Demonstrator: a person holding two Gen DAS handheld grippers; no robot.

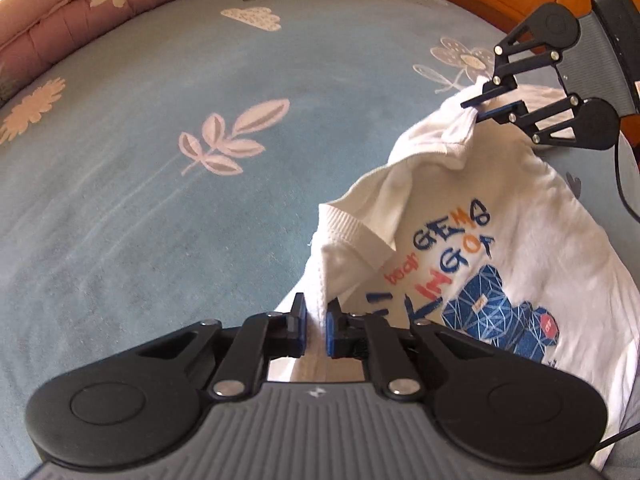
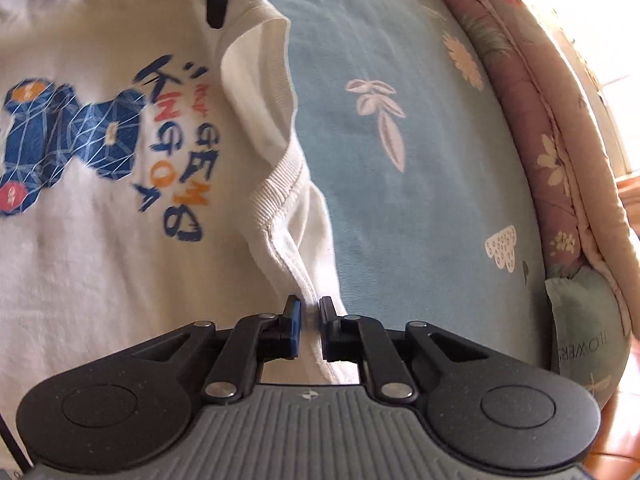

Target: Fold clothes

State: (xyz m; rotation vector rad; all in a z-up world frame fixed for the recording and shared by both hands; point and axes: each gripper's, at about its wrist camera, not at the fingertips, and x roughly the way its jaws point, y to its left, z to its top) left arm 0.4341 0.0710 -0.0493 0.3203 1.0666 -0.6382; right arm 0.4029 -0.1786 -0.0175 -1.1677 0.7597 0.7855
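I am looking down on a wide blue bedsheet (image 1: 168, 208) printed with pale leaves and flowers, and it fills most of both views. A pink floral quilt (image 2: 560, 128) is bunched along its far edge, with a pale green pillow (image 2: 588, 320) lying beside it. On the sheet lies the white T-shirt (image 1: 532, 248), front up, with a blue bear (image 2: 76, 136) and blue and orange lettering on the chest. Part of it is lifted off the sheet near the neckline, whose ribbed collar (image 2: 276, 196) shows as a raised band. My left gripper (image 1: 317, 322) is clenched on a fold of the shirt's fabric at one shoulder. My right gripper (image 2: 309, 322) is pinched tight on a ridge of cloth at the other shoulder, just past the collar.
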